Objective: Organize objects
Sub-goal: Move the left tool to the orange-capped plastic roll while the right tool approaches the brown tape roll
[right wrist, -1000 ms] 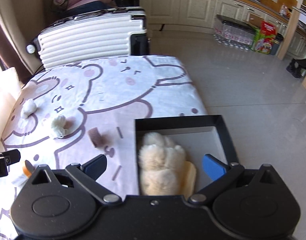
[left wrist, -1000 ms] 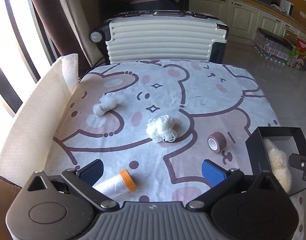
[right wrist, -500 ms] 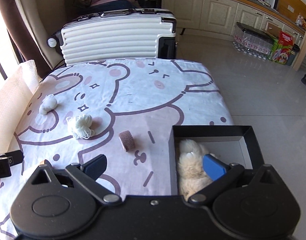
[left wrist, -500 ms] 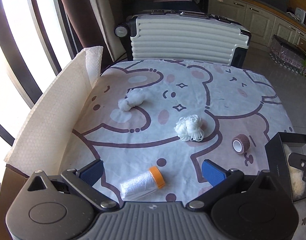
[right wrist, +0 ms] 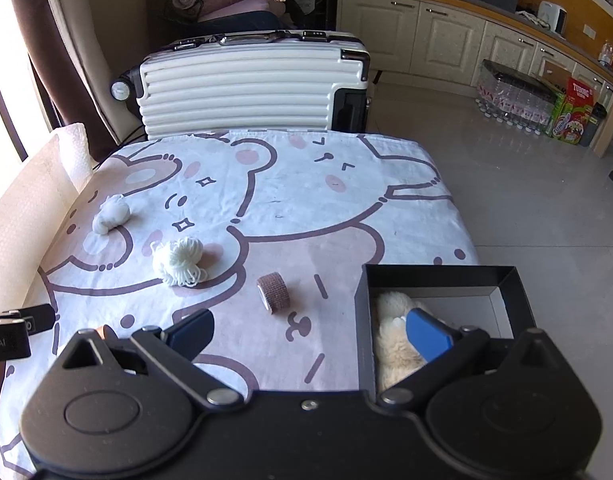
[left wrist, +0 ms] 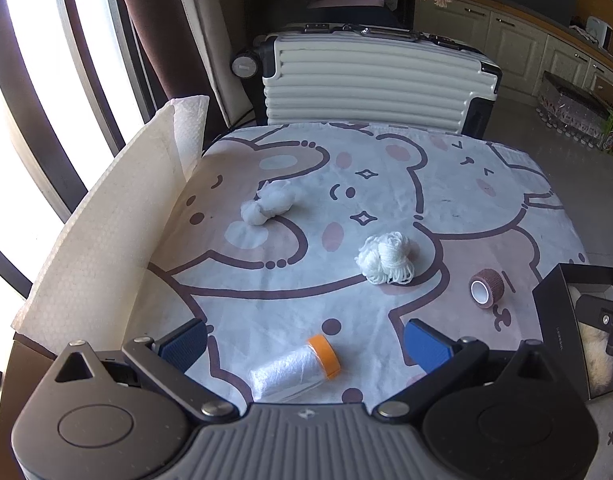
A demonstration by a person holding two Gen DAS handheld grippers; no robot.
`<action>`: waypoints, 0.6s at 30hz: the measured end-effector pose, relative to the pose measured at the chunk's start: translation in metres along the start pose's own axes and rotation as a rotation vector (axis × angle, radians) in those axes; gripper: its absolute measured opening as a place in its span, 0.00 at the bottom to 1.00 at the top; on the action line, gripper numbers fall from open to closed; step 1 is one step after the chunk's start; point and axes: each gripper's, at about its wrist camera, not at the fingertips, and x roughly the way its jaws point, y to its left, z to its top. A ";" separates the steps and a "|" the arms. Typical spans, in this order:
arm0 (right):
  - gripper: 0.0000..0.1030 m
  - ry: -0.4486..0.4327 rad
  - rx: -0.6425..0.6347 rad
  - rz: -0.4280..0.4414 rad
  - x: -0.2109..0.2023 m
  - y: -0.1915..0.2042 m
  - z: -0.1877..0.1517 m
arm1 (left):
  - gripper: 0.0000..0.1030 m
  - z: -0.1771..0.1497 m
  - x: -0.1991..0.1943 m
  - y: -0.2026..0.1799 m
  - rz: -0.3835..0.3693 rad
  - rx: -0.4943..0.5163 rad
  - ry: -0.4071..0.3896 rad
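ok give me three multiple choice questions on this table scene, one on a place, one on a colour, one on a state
1. Where is the fluffy cream toy?
A. inside the black box
B. on the suitcase
C. beside the yarn

2. What colour is the cap on the clear bottle?
A. green
B. orange
C. black

3. How is the left gripper?
A. shut on the bottle
B. shut on the tape roll
C. open, holding nothing

Answers: 1 A, the toy lies within the box walls. 2 B, the bottle's end cap is orange. 3 C, its fingers stand wide apart above the bottle.

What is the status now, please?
Both tongs open, left, right, empty. Orange-capped bottle between left tongs. Fluffy toy in black box. Nothing blocking.
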 end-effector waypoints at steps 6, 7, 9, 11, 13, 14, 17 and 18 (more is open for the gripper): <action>1.00 0.006 -0.008 0.014 -0.003 0.006 0.007 | 1.00 0.000 0.009 0.010 -0.009 -0.050 0.024; 1.00 0.001 -0.017 0.015 -0.006 0.008 0.010 | 1.00 0.001 0.010 0.011 -0.013 -0.061 0.027; 1.00 -0.020 -0.043 0.007 -0.012 0.011 0.016 | 1.00 0.002 0.011 0.012 -0.017 -0.081 0.026; 1.00 -0.034 -0.055 0.004 -0.017 0.014 0.022 | 1.00 0.003 0.013 0.012 -0.019 -0.094 0.029; 1.00 -0.037 -0.057 0.018 -0.018 0.015 0.026 | 1.00 0.002 0.016 0.013 -0.020 -0.105 0.040; 1.00 -0.034 -0.061 0.022 -0.017 0.016 0.028 | 1.00 0.002 0.019 0.013 -0.018 -0.114 0.049; 1.00 -0.025 -0.078 0.019 -0.010 0.018 0.033 | 1.00 0.002 0.028 0.017 0.006 -0.162 0.089; 1.00 -0.017 -0.086 0.021 -0.007 0.019 0.034 | 1.00 0.002 0.032 0.018 0.016 -0.184 0.105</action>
